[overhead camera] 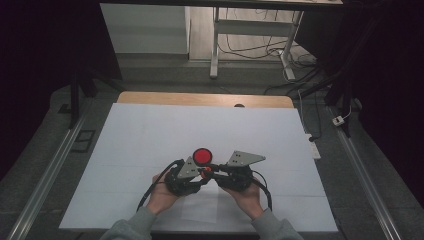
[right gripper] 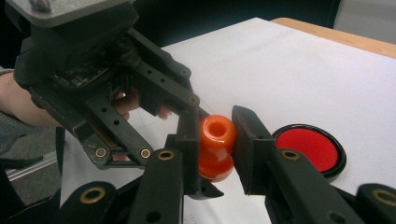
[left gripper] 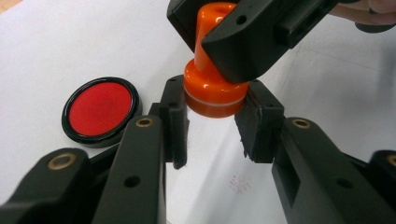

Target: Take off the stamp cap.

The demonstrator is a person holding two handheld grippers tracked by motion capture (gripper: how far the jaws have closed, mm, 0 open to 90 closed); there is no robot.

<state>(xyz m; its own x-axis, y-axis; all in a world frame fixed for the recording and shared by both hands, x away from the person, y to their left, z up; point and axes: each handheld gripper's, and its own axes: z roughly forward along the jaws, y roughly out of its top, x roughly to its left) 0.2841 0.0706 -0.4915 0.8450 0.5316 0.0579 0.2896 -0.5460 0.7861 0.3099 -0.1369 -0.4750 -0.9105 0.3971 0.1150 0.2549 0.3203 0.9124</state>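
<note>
High view: both hands come in from the bottom edge and meet over the near middle of the white sheet (overhead camera: 150,140) that covers the desk (overhead camera: 205,99). The left tongs (overhead camera: 201,176) and right tongs (overhead camera: 209,170) point toward each other, with a small orange stamp (overhead camera: 205,173) caught between them. Just beyond them lies a round red ink pad (overhead camera: 202,156) in a black case, close to the stamp but apart from it. Past the desk's far edge are a white frame's legs and loose cables on the floor.

Left gripper view: here the grip is plain. The left tongs (left gripper: 214,122) press on the stamp's (left gripper: 214,93) wide lower body from both sides, while the right tongs (left gripper: 219,44) clamp its narrower handle from above, hiding part of it. The ink pad (left gripper: 100,109) lies flat to the left.

Right gripper view: the right tongs (right gripper: 215,140) are closed on the stamp's (right gripper: 215,147) handle, whose hollow top faces the camera. The left tongs (right gripper: 196,154) come in from the left and cover the stamp's base. The ink pad (right gripper: 310,148) sits partly behind the right jaw.
</note>
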